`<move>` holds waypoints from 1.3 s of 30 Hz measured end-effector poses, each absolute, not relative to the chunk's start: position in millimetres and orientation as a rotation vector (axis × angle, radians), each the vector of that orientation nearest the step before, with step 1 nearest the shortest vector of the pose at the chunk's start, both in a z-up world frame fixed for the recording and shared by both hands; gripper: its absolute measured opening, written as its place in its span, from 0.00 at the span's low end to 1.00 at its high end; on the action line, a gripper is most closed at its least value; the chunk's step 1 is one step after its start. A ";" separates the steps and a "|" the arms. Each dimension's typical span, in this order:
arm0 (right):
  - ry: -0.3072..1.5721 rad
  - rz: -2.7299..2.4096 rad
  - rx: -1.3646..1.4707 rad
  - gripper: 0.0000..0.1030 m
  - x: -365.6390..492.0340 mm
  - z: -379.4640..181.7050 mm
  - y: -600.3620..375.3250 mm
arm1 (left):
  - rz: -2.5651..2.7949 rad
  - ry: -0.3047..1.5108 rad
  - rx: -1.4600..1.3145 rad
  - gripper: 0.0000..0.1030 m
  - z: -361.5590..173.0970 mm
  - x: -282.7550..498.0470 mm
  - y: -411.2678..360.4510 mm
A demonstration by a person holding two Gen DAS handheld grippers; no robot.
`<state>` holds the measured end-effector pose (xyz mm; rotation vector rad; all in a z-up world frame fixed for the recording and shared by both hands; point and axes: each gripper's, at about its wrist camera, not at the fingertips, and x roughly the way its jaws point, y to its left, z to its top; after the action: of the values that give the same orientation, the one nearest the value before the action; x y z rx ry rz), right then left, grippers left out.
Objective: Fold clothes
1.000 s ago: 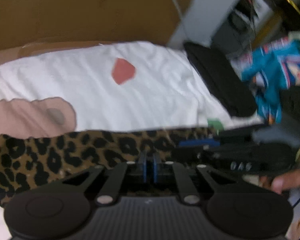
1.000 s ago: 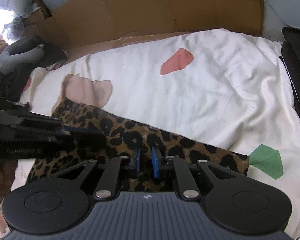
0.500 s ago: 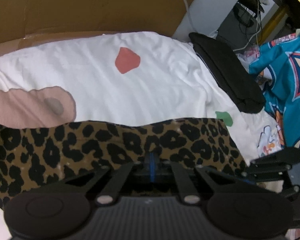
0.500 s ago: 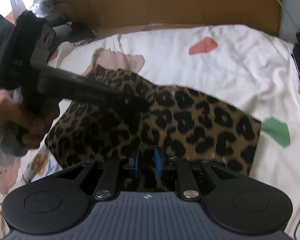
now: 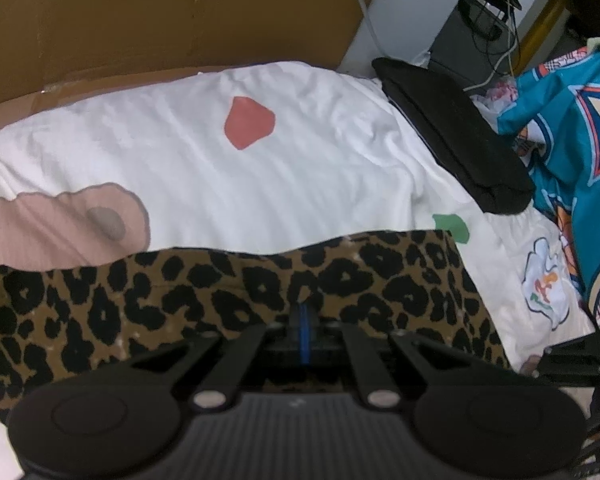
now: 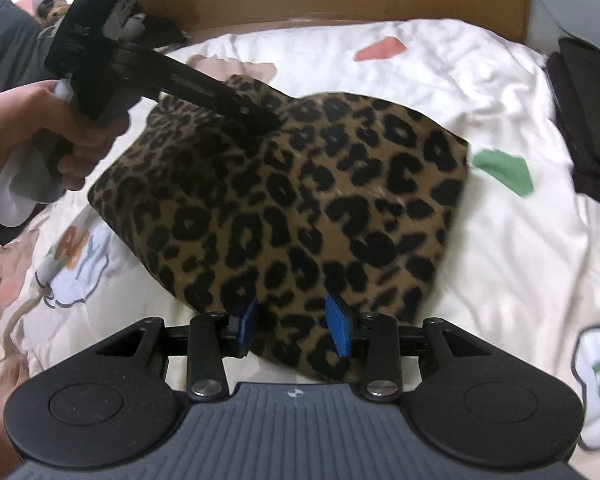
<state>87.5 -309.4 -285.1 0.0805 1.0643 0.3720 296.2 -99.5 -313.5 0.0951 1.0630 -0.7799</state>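
A leopard-print cloth (image 6: 300, 200) lies folded on the white bed sheet (image 6: 480, 240). In the right wrist view my right gripper (image 6: 292, 322) is open, its blue pads (image 6: 338, 324) wide apart on either side of the cloth's near edge. A hand (image 6: 40, 120) holds my left gripper (image 6: 260, 120), which comes in from the upper left and pinches the cloth's far edge. In the left wrist view the left gripper (image 5: 304, 316) is shut on the leopard cloth (image 5: 180, 304), with the blue pads pressed together and the fabric bunched around them.
A brown cardboard sheet (image 5: 180, 20) stands along the far side of the bed. A black cushion (image 5: 452, 132) and teal patterned fabric (image 5: 572, 140) lie at the right. Dark clothes (image 6: 8, 40) are piled at the left.
The right gripper's pads have spread apart and let go of the cloth. The left gripper has carried its edge across, so the cloth now lies as a broader folded shape.
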 end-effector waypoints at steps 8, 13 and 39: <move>1.124 0.262 0.149 0.44 80.4 -289.6 -337.8 | -0.774 1.063 0.079 0.02 -314.3 296.1 -97.0; 1.071 0.253 0.213 0.44 80.0 -271.8 -348.5 | -0.765 1.046 0.068 0.03 -297.3 288.0 -89.8; 1.037 0.358 0.134 0.43 204.3 -287.7 -280.2 | -0.843 1.058 0.080 0.28 -304.9 231.4 -60.6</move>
<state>204.3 -280.2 -287.7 0.1341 1.0368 0.3576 231.4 -60.6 -304.9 0.0804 1.0580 -0.8430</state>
